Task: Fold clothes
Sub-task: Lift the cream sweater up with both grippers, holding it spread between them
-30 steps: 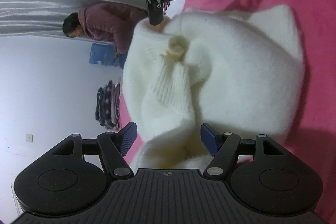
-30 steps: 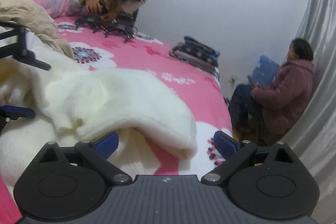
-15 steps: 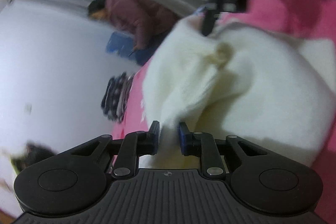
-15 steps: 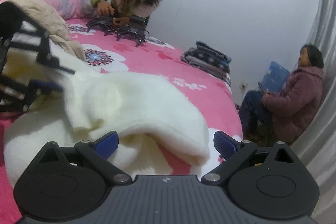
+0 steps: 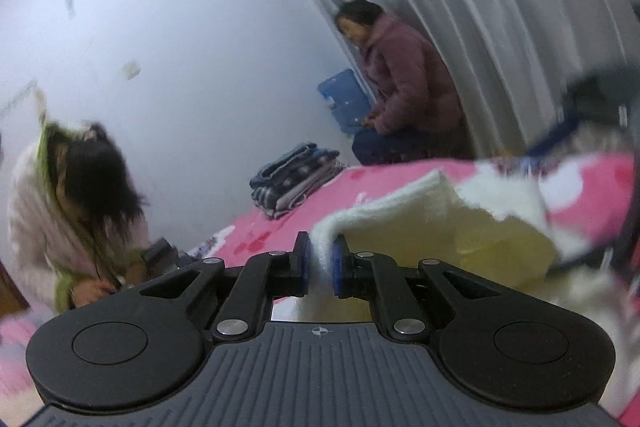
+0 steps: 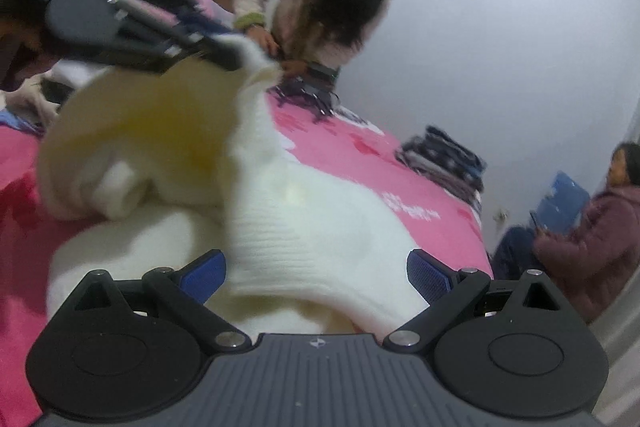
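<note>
A cream-white knit sweater [image 6: 300, 211] lies bunched on the pink floral bed cover [image 6: 360, 147]. My left gripper [image 5: 320, 255] is raised above the bed. Its jaws are closing and the blue pads pinch a fold of the sweater [image 5: 440, 227], which hangs from them. In the right wrist view the left gripper [image 6: 232, 55] shows at upper left, lifting that edge. My right gripper [image 6: 316, 267] stands open low over the bed, with the sweater's ribbed part lying between its wide-apart fingers, untouched by the pads.
A person in a pale hooded coat [image 6: 312, 7] bends over dark gear at the bed's far side. Another person in a maroon coat [image 5: 400, 75] sits by the curtain. A folded stack of dark clothes [image 6: 444, 159] rests at the bed's far corner.
The left gripper shut on a sweater fold, rolled and rose, pulling the cloth up off the bed. The right gripper slid a little along the bed and stayed open.
</note>
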The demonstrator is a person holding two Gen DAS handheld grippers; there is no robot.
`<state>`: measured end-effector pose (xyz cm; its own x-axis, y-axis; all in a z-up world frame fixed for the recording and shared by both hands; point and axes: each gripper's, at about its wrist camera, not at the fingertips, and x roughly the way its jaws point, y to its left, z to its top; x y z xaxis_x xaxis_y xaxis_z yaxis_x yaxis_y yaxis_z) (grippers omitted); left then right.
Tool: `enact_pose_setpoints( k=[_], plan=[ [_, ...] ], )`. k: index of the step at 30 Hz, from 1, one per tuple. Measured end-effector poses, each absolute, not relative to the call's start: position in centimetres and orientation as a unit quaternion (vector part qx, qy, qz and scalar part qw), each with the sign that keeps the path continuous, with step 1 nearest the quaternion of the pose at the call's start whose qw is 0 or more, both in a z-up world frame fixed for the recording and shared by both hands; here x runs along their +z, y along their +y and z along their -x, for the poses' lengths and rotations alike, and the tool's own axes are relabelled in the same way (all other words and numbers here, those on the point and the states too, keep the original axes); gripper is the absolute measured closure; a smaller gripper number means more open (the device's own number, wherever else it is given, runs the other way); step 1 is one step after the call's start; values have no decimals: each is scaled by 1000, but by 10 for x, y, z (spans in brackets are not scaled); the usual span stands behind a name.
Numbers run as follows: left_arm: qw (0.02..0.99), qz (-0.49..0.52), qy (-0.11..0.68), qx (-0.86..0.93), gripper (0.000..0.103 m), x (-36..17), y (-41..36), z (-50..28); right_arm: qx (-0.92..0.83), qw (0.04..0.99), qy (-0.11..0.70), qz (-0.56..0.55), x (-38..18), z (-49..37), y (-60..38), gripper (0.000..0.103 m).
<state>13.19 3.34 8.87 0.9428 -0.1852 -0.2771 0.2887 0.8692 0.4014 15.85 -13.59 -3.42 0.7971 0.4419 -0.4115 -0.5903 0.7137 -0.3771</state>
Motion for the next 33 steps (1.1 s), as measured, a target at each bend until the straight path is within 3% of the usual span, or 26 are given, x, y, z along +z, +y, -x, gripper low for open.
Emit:
enact_pose_setpoints(
  k=[7,14,16,21,23,26,28,33],
  plan=[
    [979,-109,110,-135,94,124,52,-102,297,916,113,246,-35,-153,-124,5],
    [982,-66,118,-135,94,132,60,-99,272,938,68,204,-24,-158,-126,16],
    [983,-48,116,-132,94,134,63,-99,285,931,81,212,-26,-157,-120,22],
    [984,-7,114,-139,94,139,67,-97,269,925,61,262,-38,-146,-102,22],
    [983,7,115,-144,94,141,69,-96,263,928,63,257,-37,-150,-102,39],
    [983,11,111,-145,94,140,71,-94,251,935,87,234,-36,-161,-107,46],
    [983,7,110,-146,94,139,71,-93,233,938,90,242,-39,-165,-107,66],
    [985,-6,98,-143,94,134,68,-91,193,950,67,234,-37,-163,-112,86]
  ],
)
